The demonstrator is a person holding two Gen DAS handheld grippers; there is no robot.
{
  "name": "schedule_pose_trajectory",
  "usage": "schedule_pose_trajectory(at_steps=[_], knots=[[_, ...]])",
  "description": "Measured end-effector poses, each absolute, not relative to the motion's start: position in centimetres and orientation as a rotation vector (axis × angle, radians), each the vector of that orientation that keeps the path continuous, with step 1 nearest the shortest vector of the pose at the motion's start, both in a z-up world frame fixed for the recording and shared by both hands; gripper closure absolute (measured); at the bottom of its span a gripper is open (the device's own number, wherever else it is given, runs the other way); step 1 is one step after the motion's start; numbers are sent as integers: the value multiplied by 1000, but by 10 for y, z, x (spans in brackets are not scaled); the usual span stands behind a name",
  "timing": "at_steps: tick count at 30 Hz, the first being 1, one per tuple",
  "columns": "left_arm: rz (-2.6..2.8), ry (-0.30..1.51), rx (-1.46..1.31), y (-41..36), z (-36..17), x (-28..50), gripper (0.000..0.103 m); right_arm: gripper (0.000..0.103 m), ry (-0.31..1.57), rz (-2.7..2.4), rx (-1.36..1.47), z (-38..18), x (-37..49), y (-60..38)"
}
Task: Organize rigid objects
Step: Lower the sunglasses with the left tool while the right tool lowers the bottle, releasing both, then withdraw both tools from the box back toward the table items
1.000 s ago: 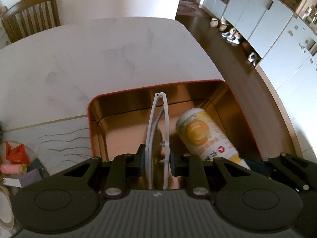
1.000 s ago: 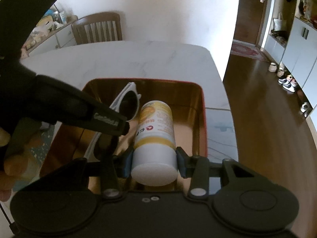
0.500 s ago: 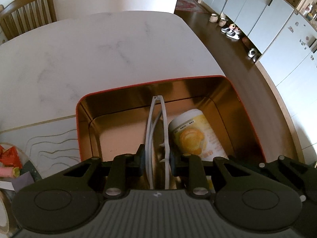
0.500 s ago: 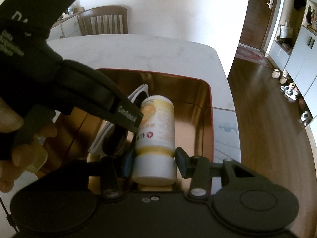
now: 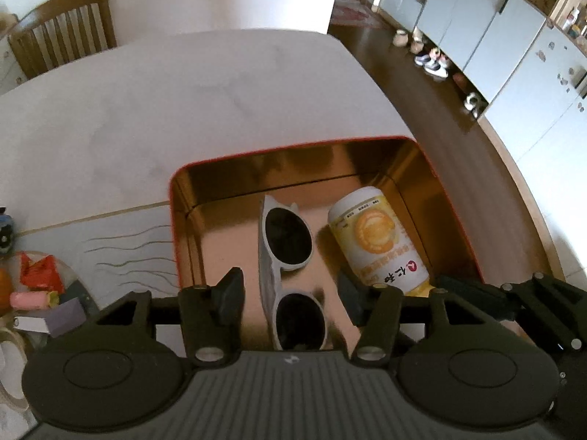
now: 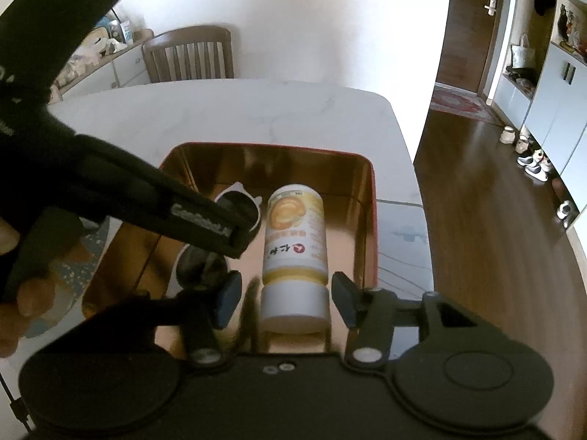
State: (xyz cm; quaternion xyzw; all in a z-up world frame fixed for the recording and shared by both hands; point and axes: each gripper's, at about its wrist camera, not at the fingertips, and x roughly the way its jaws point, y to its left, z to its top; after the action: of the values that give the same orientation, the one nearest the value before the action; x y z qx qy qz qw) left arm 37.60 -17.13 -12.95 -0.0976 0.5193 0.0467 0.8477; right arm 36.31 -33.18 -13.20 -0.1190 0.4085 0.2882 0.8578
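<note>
White-framed sunglasses [image 5: 288, 253] lie lens-up on the floor of a red tin with a gold inside [image 5: 293, 168]. Beside them a yellow-and-white bottle [image 5: 378, 238] lies on its side. My left gripper [image 5: 290, 293] hangs over the sunglasses, its jaws opening and its pads clear of the frame. In the right wrist view my right gripper [image 6: 286, 297] is over the white cap end of the bottle [image 6: 293, 245], its jaws opening with gaps on both sides. The left gripper's arm [image 6: 165, 209] covers part of the sunglasses [image 6: 238, 192] there.
The tin [image 6: 370, 220] sits near the right edge of a white marble table [image 5: 146, 110]. Small clutter [image 5: 36, 282] lies on a plate at the left. A wooden chair [image 5: 62, 33] stands behind the table. A hand [image 6: 22, 293] grips the left tool.
Both grippers have let go. The sunglasses, held on edge before, now lie flat in the tin. The bottle has left the right pads and rests on the tin floor.
</note>
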Motion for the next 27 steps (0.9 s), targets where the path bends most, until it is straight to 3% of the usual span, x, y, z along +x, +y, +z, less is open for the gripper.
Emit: schedule_pose_trajectory(at_steps=[14, 27], knots=[[121, 955, -180, -165, -81, 314, 47, 39, 784, 634, -167, -95, 340, -347], [144, 820, -195, -133, -44, 248, 47, 19, 730, 658, -106, -63, 300, -334]])
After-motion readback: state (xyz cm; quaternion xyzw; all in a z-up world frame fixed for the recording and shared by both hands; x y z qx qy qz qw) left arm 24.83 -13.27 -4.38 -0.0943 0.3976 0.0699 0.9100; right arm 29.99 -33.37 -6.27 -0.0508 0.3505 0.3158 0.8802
